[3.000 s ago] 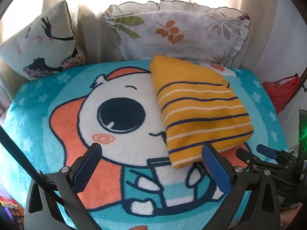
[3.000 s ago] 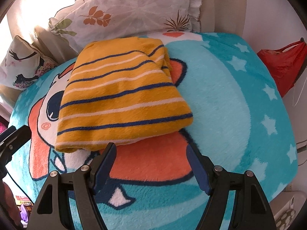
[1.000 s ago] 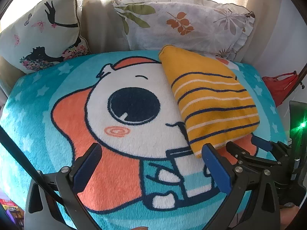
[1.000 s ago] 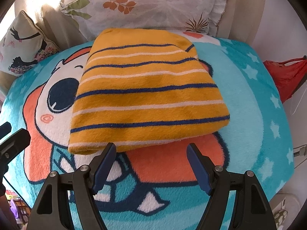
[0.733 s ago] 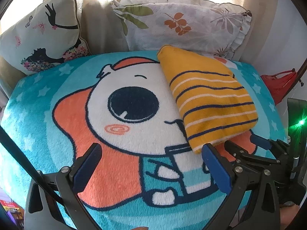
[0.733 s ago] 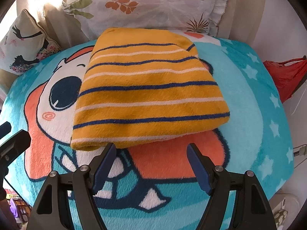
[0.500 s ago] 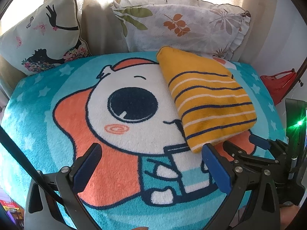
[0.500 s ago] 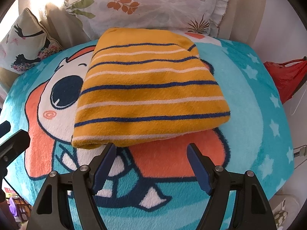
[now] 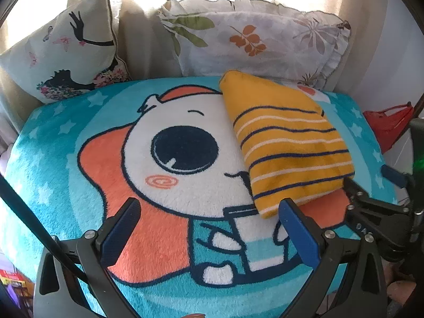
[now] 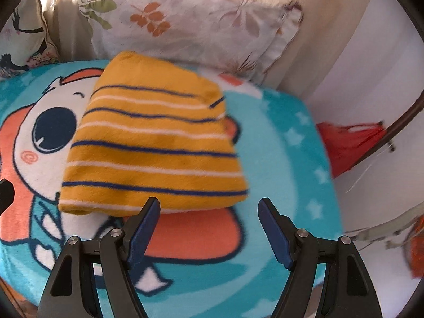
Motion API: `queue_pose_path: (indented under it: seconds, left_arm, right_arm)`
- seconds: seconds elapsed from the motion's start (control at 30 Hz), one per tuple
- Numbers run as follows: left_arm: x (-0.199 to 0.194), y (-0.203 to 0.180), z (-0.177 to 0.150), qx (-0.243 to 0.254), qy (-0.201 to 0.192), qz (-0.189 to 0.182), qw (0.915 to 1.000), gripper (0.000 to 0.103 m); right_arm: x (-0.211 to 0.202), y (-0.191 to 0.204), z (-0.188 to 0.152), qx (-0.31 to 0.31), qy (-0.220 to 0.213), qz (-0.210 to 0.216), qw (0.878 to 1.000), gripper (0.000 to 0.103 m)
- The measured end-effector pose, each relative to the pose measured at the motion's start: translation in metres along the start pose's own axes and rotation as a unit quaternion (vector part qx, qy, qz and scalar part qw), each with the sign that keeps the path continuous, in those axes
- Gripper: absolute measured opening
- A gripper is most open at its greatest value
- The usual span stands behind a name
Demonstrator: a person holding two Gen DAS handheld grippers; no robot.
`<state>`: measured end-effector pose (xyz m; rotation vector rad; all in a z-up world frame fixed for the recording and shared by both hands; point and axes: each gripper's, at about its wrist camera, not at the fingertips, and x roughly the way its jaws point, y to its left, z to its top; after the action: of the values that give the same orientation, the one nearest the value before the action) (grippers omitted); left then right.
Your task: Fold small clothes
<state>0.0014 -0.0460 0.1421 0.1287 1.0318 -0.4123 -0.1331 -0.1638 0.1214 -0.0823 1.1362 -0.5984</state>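
A folded yellow garment with navy and white stripes (image 9: 286,143) lies on a teal cartoon blanket (image 9: 79,137). It also shows in the right wrist view (image 10: 153,143). My left gripper (image 9: 209,222) is open and empty, over the blanket to the garment's near left; its right finger is beside the garment's near corner. My right gripper (image 10: 209,222) is open and empty, just in front of the garment's near edge. The right gripper also shows at the right edge of the left wrist view (image 9: 371,185), its fingers by the garment's right corner.
A leaf-print pillow (image 9: 254,39) and a silhouette-print cushion (image 9: 66,61) stand behind the blanket. A red bag (image 10: 352,143) hangs beyond the blanket's right edge, beside a white wall (image 10: 371,66). The blanket (image 10: 291,159) ends near there.
The right gripper has swung to the right, so the garment now sits left of its centre. The left gripper has hardly moved. Both stay open and the garment lies still.
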Motion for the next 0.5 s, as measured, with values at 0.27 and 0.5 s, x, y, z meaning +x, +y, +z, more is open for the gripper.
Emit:
queue_pose_path:
  seconds: [0.27,0.5]
  left_arm:
    - [-0.013,-0.005,0.005,-0.023,-0.008,-0.003,0.9997,0.103]
    - [-0.020,-0.015,0.004,-0.026,-0.016,0.002,0.9995,0.103]
  right_arm:
    - [-0.045,-0.016,0.012,-0.033,-0.057,-0.052,0.996,0.087]
    - [-0.064,-0.028,0.016,-0.026,-0.080,-0.049,0.995,0.090]
